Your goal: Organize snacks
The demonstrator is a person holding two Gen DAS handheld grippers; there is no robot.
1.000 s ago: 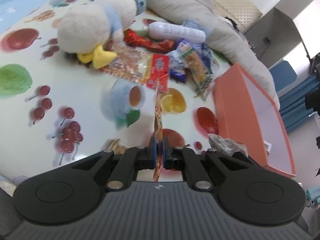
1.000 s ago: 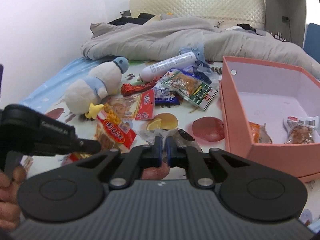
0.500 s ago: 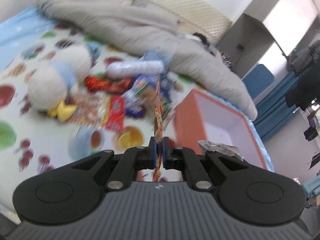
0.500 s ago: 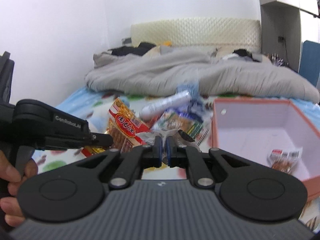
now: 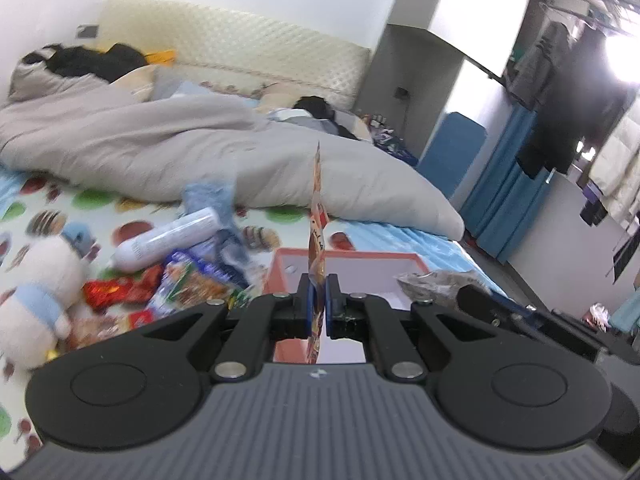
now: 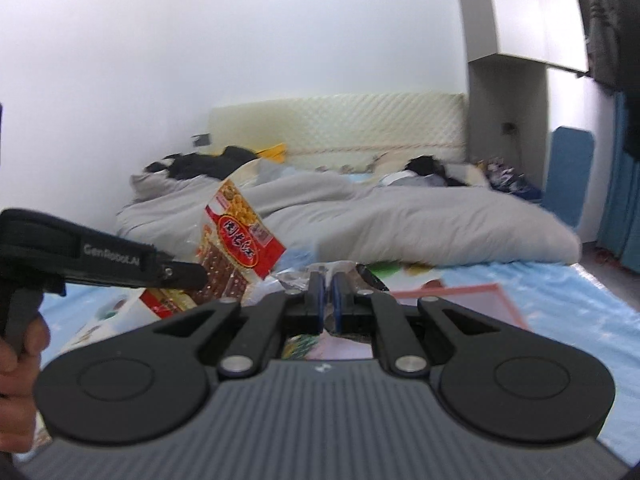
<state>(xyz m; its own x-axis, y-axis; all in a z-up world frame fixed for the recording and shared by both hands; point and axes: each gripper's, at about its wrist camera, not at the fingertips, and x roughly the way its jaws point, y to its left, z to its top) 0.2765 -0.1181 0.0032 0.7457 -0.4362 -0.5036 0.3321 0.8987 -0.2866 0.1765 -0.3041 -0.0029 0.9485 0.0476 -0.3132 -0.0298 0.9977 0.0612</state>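
My left gripper (image 5: pixel 318 286) is shut on a red and orange snack packet (image 5: pixel 316 208), seen edge-on and standing up from the jaws. In the right wrist view the same packet (image 6: pixel 240 240) hangs from the left gripper (image 6: pixel 188 276), held in the air. My right gripper (image 6: pixel 327 282) is shut on a clear crinkly packet (image 6: pixel 352 270) with dark contents, which also shows at the right of the left wrist view as the clear packet (image 5: pixel 436 282). The pink box (image 5: pixel 360 258) sits on the bed just beyond both grippers. More snacks (image 5: pixel 192 284) lie in a pile left of it.
A white bottle (image 5: pixel 168 238), a red wrapper (image 5: pixel 120 288) and a plush toy (image 5: pixel 36 280) lie on the fruit-print sheet. A grey duvet (image 5: pixel 200 148) is heaped behind them. A person's hand (image 6: pixel 20 344) grips the left gripper's handle. Blue curtains (image 5: pixel 504 204) hang at right.
Both grippers have risen from the sheet with their packets still held. The views have tilted up toward the headboard, and the left wrist has rolled level.
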